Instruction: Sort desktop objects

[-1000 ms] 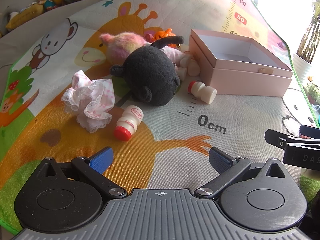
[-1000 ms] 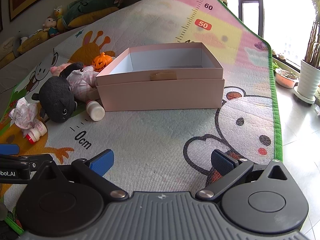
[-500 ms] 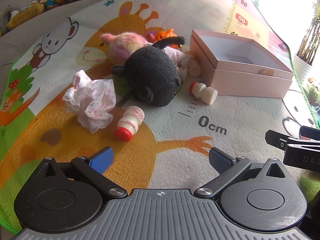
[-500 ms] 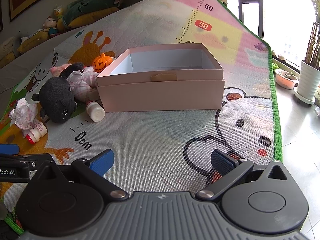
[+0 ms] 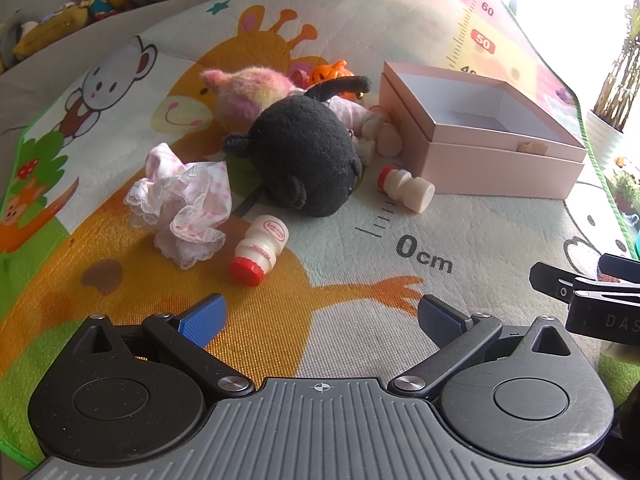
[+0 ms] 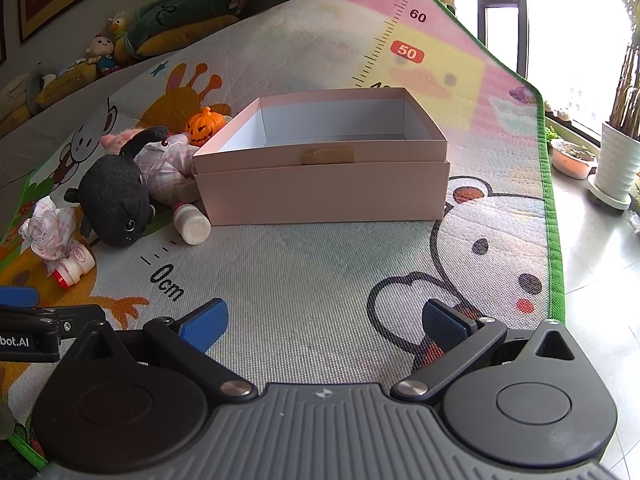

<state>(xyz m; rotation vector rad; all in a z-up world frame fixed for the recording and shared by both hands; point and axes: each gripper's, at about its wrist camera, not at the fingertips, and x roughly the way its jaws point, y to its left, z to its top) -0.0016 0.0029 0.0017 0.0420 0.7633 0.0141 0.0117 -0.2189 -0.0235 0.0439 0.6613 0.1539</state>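
Note:
An open, empty pink box (image 6: 324, 184) stands on the play mat; it also shows in the left wrist view (image 5: 480, 140). Left of it lie a black plush (image 5: 304, 156), a pink plush (image 5: 248, 90), an orange pumpkin (image 6: 204, 126), a doll in pink check (image 6: 166, 168), a frilly pink cloth (image 5: 184, 200) and two small white bottles with red caps (image 5: 260, 250) (image 5: 406, 188). My left gripper (image 5: 320, 316) is open and empty, short of the nearer bottle. My right gripper (image 6: 324, 320) is open and empty, in front of the box.
The play mat (image 6: 312, 272) ends in a green edge at the right, with tiled floor and potted plants (image 6: 618, 160) beyond. Cushions and toys (image 6: 180, 20) line the back wall. The right gripper's side shows in the left wrist view (image 5: 592, 300).
The left gripper has drifted slightly forward toward the toys. The right gripper has barely moved. Both stay open.

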